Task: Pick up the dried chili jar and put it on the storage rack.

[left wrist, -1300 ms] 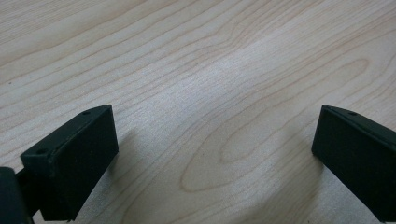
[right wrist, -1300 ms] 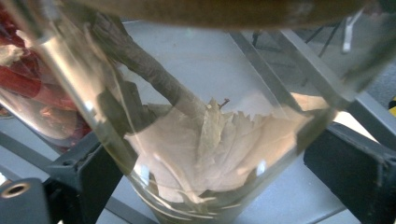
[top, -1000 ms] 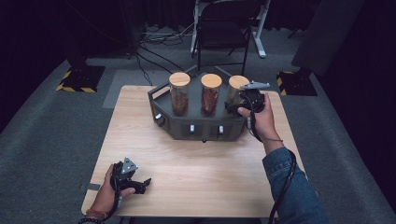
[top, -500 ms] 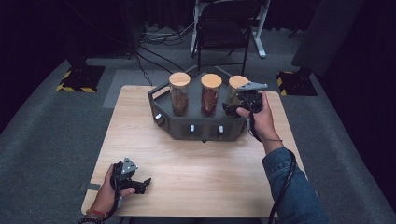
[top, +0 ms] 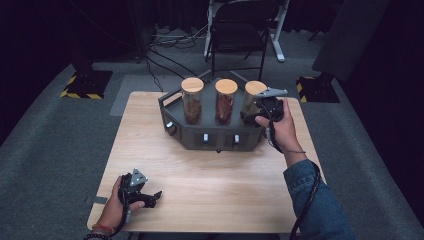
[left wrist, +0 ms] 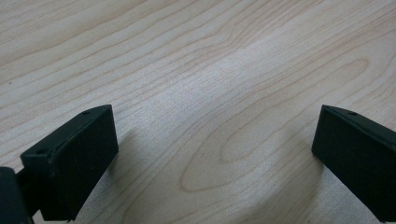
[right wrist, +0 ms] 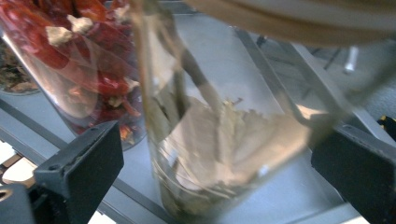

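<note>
Altogether three lidded jars (top: 225,101), two tools (top: 144,196).

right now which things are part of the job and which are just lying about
In the job:
- right gripper, jaws open around the rightmost glass jar
- dark tray holding the jars

Just about:
- middle jar, left jar
- left gripper, open, idle on the table
- black chair

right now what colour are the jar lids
Light wood tan; the lids show best in the high view.
</note>
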`<state>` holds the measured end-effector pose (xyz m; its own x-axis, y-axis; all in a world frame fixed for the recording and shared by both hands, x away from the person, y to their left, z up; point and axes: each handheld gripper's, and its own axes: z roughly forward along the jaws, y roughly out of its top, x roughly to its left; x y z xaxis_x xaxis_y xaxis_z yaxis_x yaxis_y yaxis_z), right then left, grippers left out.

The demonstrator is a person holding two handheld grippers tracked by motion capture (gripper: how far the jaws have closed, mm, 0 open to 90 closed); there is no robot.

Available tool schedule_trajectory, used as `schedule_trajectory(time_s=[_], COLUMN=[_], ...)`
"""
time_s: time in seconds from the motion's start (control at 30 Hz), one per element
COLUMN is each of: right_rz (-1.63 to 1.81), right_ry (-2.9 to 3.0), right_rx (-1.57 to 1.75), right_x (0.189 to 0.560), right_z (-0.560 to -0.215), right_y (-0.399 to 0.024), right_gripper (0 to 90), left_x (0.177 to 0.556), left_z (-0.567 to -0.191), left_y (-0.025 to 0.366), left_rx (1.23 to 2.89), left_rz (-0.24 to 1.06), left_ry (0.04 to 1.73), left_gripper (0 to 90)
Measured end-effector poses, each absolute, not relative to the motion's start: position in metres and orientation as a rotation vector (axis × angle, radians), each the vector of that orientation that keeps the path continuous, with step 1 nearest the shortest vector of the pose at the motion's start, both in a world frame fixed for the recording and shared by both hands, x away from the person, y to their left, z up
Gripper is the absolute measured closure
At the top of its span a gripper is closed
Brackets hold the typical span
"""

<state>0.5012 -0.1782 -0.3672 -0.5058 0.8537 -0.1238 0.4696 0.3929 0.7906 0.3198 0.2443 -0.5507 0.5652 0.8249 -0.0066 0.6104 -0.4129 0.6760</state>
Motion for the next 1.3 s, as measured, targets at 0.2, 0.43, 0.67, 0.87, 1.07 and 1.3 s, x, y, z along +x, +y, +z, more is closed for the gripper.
schedule_trajectory(time_s=[0.2, 0.43, 0.67, 0.87, 1.07, 1.3], right_rz=[0.962, 0.947, 0.966, 0.966, 0.961, 0.957], right_ry=[2.118, 2.135, 2.149, 2.162, 2.174, 2.187], right_rx=[1.101, 1.033, 0.99, 0.935, 0.892, 0.863], right_x=[0.492, 0.478, 0.463, 0.449, 0.437, 0.424], right_z=[-0.366, -0.367, -0.37, -0.373, -0.378, -0.387], right_y=[-0.186, -0.192, -0.196, -0.196, -0.197, -0.202], right_gripper=[2.2, 2.2, 2.2, 2.2, 2.2, 2.1], left_x=[0.32, 0.32, 0.32, 0.32, 0.32, 0.32], left_z=[-0.551, -0.551, -0.551, -0.551, -0.551, -0.551], left_y=[0.244, 0.244, 0.244, 0.244, 0.244, 0.244], left_rx=[2.163, 2.163, 2.162, 2.162, 2.162, 2.162], left_rz=[0.437, 0.437, 0.438, 0.438, 0.44, 0.44], left_ry=[1.143, 1.144, 1.143, 1.143, 1.143, 1.144], left_gripper=[0.2, 0.2, 0.2, 0.2, 0.3, 0.3])
